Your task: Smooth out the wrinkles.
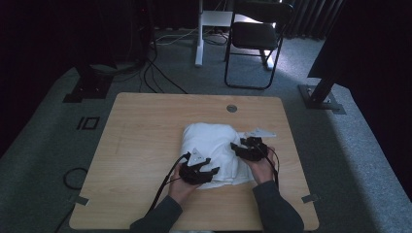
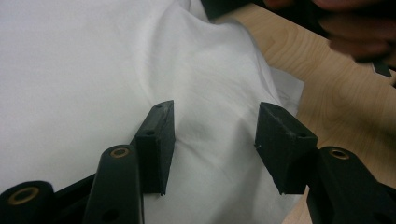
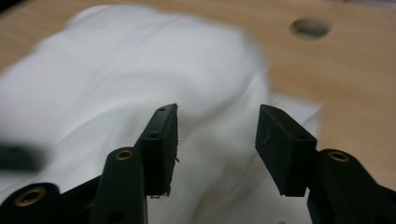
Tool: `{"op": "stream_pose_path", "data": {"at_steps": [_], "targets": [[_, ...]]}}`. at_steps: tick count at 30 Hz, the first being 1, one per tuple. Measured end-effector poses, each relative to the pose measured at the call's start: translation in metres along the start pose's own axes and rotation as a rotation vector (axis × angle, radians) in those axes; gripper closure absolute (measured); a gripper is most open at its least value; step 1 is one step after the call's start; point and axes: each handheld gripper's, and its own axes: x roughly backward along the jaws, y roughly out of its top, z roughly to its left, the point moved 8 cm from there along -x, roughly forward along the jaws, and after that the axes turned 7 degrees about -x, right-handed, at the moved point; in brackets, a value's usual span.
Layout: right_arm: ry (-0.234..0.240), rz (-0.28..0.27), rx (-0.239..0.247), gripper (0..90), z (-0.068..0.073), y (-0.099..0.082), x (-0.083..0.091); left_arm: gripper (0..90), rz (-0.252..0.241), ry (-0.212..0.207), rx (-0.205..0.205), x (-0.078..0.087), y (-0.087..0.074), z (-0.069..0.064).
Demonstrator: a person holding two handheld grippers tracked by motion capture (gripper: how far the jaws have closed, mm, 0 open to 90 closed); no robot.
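Observation:
A white cloth (image 1: 210, 145) lies bunched in a folded heap on the wooden table (image 1: 145, 145), slightly right of centre. My left gripper (image 1: 208, 170) hovers over the cloth's near left part, its jaws open with only fabric (image 2: 116, 70) behind the gap (image 2: 215, 140). My right gripper (image 1: 238, 147) sits at the cloth's right side, jaws open too, nothing pinched between them (image 3: 217, 140). The cloth (image 3: 130, 70) spreads ahead of the right gripper, blurred. A person's hands hold both grippers from the near edge.
A round cable hole (image 1: 231, 108) sits near the table's far edge, also seen as the hole (image 3: 310, 27). Bare wood lies to the left of the cloth. A black chair (image 1: 255, 39) and stands sit on the carpet beyond the table.

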Motion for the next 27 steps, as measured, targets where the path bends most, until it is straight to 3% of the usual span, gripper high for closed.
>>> {"op": "stream_pose_path", "data": {"at_steps": [3,5,7,9,10,14,21,24,27], "targets": [[0.094,0.052,-0.012,47.4,0.01,-0.02,0.0,48.5,0.006,0.005,0.001,-0.003,-0.002,0.0],[0.097,0.084,0.036,72.7,0.015,-0.027,-0.003,48.3,0.009,0.008,0.002,-0.005,-0.003,0.0],[0.04,0.086,0.067,86.5,0.013,-0.027,-0.002,48.1,0.008,0.01,0.004,-0.005,-0.003,0.0],[0.034,0.067,0.07,87.7,0.014,-0.023,0.006,47.6,0.004,0.004,0.0,-0.004,-0.003,0.0],[0.007,0.061,0.093,87.9,0.012,-0.023,0.011,47.6,0.002,-0.004,0.002,-0.004,-0.003,0.0],[-0.039,0.083,0.131,85.8,0.008,-0.033,0.019,47.6,-0.006,-0.023,-0.001,-0.005,-0.002,-0.006],[-0.077,0.208,0.157,84.4,0.002,-0.061,-0.02,47.0,0.038,-0.001,-0.046,-0.018,-0.01,-0.013],[-0.088,0.206,0.165,84.3,0.004,-0.061,-0.03,47.5,0.035,0.021,-0.064,-0.021,-0.012,-0.009],[-0.076,0.195,0.146,84.0,0.004,-0.059,-0.034,47.8,0.03,0.024,-0.044,-0.021,-0.012,-0.004]]}}
